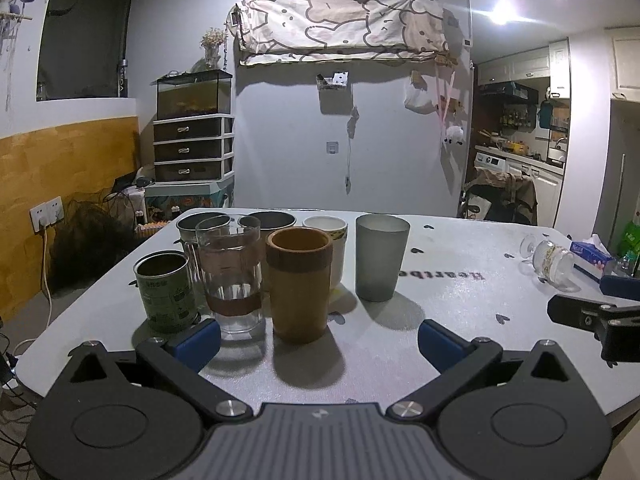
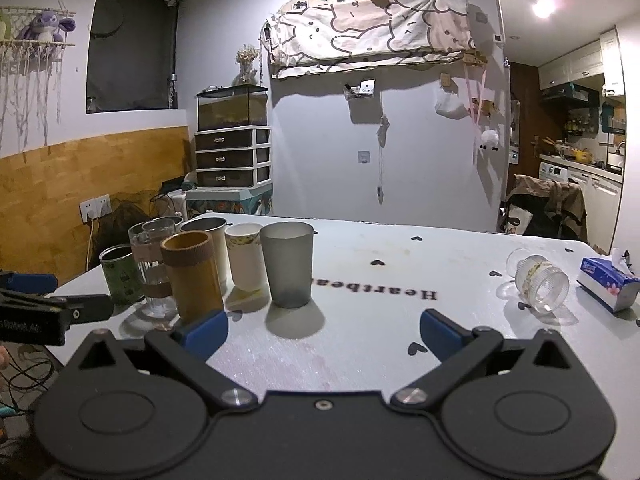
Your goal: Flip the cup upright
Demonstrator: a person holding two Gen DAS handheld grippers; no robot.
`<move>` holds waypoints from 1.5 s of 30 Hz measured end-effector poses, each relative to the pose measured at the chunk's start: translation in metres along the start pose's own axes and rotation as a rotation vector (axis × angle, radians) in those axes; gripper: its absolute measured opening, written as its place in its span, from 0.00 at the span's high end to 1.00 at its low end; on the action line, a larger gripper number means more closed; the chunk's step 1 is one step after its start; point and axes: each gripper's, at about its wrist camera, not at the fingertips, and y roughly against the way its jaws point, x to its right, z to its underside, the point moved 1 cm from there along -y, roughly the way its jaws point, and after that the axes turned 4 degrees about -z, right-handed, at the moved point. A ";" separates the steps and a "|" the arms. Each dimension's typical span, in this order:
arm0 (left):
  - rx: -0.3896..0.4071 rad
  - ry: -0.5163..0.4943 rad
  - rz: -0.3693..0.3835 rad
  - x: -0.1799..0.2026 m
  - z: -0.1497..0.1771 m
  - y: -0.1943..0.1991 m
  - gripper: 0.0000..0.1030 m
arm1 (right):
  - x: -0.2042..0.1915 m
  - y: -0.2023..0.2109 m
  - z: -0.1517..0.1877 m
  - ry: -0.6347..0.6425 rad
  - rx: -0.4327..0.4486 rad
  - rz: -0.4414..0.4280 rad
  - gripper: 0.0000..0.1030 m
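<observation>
Clear ribbed cup [image 2: 538, 282] on its side near table's [image 2: 400, 264] right edge | right gripper [image 2: 324, 330] and left gripper [image 1: 320, 340] both spread, empty | grip mid-body, rotate mouth upward slowly

Grey wall [image 2: 420, 152], wood-panelled side wall [image 2: 92, 168], drawer unit [image 2: 232, 156].

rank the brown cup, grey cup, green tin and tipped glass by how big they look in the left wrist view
1. brown cup, partly because it stands nearest the camera
2. grey cup
3. green tin
4. tipped glass, lying far off, so its true size is unsure
</observation>
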 end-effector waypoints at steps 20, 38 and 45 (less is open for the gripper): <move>-0.002 0.006 -0.003 -0.001 0.000 0.002 0.00 | -0.001 0.002 0.003 0.003 -0.002 -0.001 0.00; -0.003 0.011 0.001 -0.002 0.000 0.004 0.00 | 0.000 0.003 0.006 0.003 -0.001 0.002 0.00; -0.004 0.014 0.000 -0.002 0.000 0.003 0.00 | 0.000 0.004 0.007 0.002 0.000 0.003 0.00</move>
